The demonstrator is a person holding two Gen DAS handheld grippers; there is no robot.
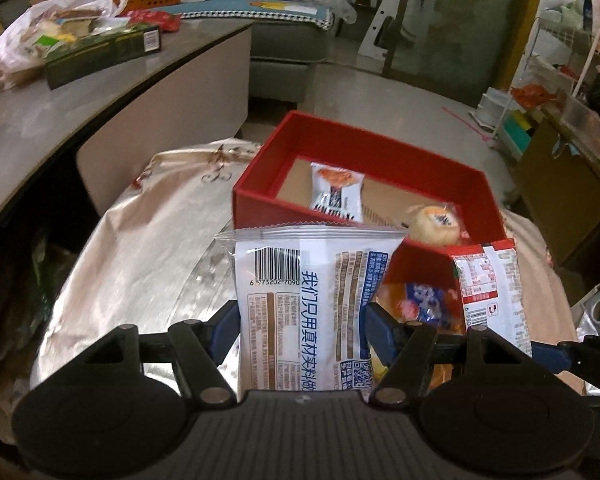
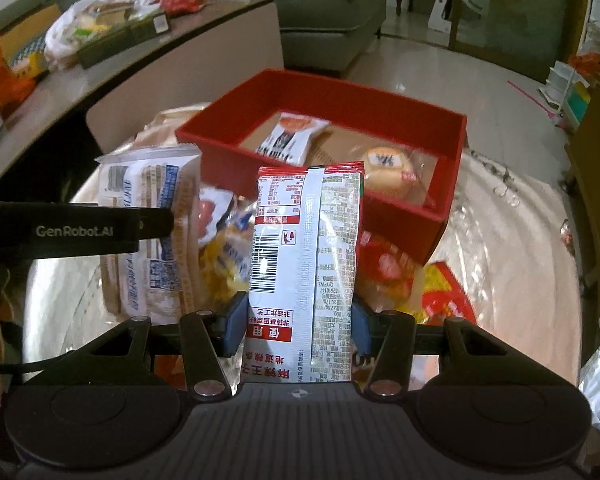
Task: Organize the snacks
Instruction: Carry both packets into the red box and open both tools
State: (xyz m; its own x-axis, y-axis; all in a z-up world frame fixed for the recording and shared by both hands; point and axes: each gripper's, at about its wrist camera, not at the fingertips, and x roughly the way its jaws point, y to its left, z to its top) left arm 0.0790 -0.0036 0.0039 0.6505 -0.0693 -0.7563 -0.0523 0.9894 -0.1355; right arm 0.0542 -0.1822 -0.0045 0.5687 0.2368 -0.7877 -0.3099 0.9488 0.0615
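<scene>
My left gripper (image 1: 302, 320) is shut on a white and blue snack packet (image 1: 308, 292), held upright in front of the red box (image 1: 260, 196). My right gripper (image 2: 298, 320) is shut on a red and white snack packet (image 2: 306, 248), also upright before the red box (image 2: 228, 136). The box holds a white and orange packet (image 1: 336, 192) and a wrapped round bun (image 1: 434, 222). In the right wrist view the left gripper's packet (image 2: 148, 208) shows to the left. In the left wrist view the right gripper's packet (image 1: 490, 280) shows to the right.
Loose snacks (image 2: 388, 268) lie on the cloth-covered round table (image 1: 140, 248) in front of the box. A grey counter (image 1: 60, 112) at the left holds a dark box (image 1: 100, 54) and a plastic bag (image 1: 56, 20). A sofa (image 1: 288, 40) stands behind.
</scene>
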